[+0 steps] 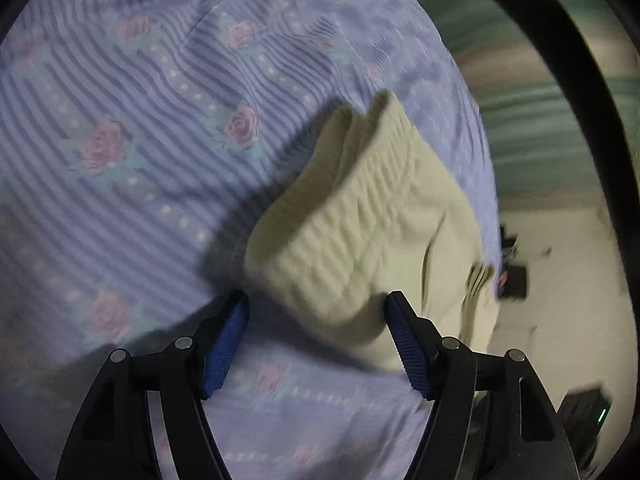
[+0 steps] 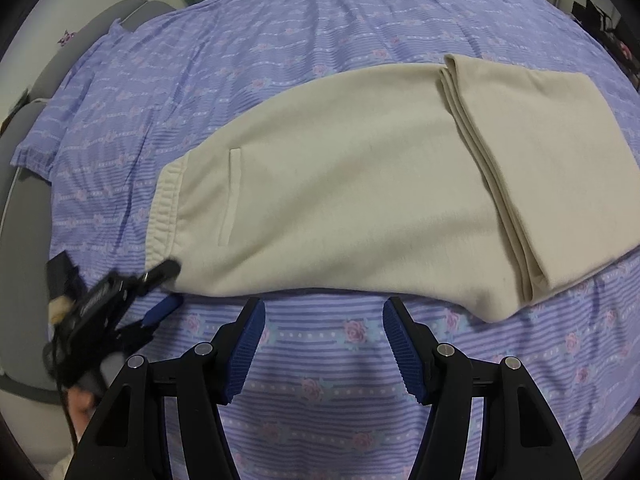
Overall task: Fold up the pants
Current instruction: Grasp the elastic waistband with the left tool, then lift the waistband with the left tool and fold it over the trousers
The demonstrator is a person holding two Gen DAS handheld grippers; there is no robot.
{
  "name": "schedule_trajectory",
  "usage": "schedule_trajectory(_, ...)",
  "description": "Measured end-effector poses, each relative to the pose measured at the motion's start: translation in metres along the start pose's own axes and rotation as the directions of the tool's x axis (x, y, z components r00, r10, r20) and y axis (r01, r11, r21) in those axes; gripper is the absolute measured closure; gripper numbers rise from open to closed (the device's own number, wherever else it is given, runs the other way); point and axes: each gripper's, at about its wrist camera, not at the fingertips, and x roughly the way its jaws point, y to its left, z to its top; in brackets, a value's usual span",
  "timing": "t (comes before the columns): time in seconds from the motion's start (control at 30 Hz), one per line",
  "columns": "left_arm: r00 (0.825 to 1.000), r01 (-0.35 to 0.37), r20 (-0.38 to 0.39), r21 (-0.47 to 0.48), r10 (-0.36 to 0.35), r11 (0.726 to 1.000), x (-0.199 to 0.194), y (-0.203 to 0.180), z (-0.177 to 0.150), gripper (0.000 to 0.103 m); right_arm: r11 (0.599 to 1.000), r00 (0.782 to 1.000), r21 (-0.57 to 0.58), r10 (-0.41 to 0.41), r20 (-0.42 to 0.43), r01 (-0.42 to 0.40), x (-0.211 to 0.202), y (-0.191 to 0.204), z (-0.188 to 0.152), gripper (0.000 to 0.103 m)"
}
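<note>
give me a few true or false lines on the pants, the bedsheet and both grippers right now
1. The cream fleece pants lie on a purple striped bedsheet with pink roses. True.
2. The leg end of the pants is already folded back over them. True; the layered fold lies on top.
3. The right gripper is clamped on the pants. False; its jaws stand open over bare sheet.
4. The left gripper is at the ribbed elastic waistband end. True.
5. The pants are dark blue denim. False; they are cream.
</note>
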Motion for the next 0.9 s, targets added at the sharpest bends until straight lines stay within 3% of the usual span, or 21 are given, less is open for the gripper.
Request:
schedule_trajectory(0.03,1.000,0.010,0.011,-0.012,-0.010,1.000,-0.001,0.001,0.003,0.039,1.000,1.000,-0.009,-0.003,0.000,0.003,0.000,0.002,-0.001,0.041)
schedule_trajectory(0.07,1.000,0.017,0.023,-0.005,-0.016,1.000,-0.002,-0.005,0.006,0.049,1.000,1.000,-0.017,-0.003,-0.001,0.003,-0.001,0.004,-0.002,0.041)
schedule_trajectory(0.27,0.994,0.014,0.107,0.182,-0.034,0.983,-0.025,-0.054,0.006,0.050,1.000,1.000,-0.026,0.013,0.011,-0.013,-0.003,0.005,-0.004,0.041)
schedule_trajectory(0.37,0.994,-0.062,0.103,0.142,0.047,0.988,-0.005,-0.045,0.011,0.049,1.000,1.000,0.008,0.007,0.008,-0.007,0.000,-0.003,-0.002,0.041)
schedule_trajectory(0.53,0.994,-0.054,0.100,0.008,0.053,0.999,0.020,-0.023,0.021,0.040,0.998,0.999,0.046,-0.033,0.021,0.032,0.005,-0.016,0.005,0.041)
schedule_trajectory(0.63,0.989,-0.122,0.092,0.044,0.118,0.992,0.022,-0.034,0.022,0.048,0.997,0.997,0.049,-0.066,0.035,0.064,0.006,-0.021,0.010,0.041)
schedule_trajectory(0.7,0.982,-0.166,0.106,0.106,0.155,0.980,0.019,-0.048,0.023,0.067,0.995,0.995,0.054,-0.085,0.047,0.082,0.005,-0.025,0.013,0.041)
schedule_trajectory(0.73,0.979,-0.188,0.114,0.149,0.171,0.971,0.016,-0.055,0.022,0.071,0.994,0.994,0.061,-0.094,0.053,0.091,0.003,-0.028,0.015,0.041)
schedule_trajectory(0.83,0.966,-0.243,0.157,0.283,0.206,0.928,-0.002,-0.083,0.012,0.078,0.992,0.992,0.074,-0.112,0.065,0.107,-0.002,-0.035,0.020,0.041)
schedule_trajectory(0.9,0.949,-0.301,0.202,0.366,0.240,0.881,-0.012,-0.109,0.004,0.079,0.990,0.990,0.082,-0.122,0.075,0.116,-0.007,-0.041,0.023,0.041)
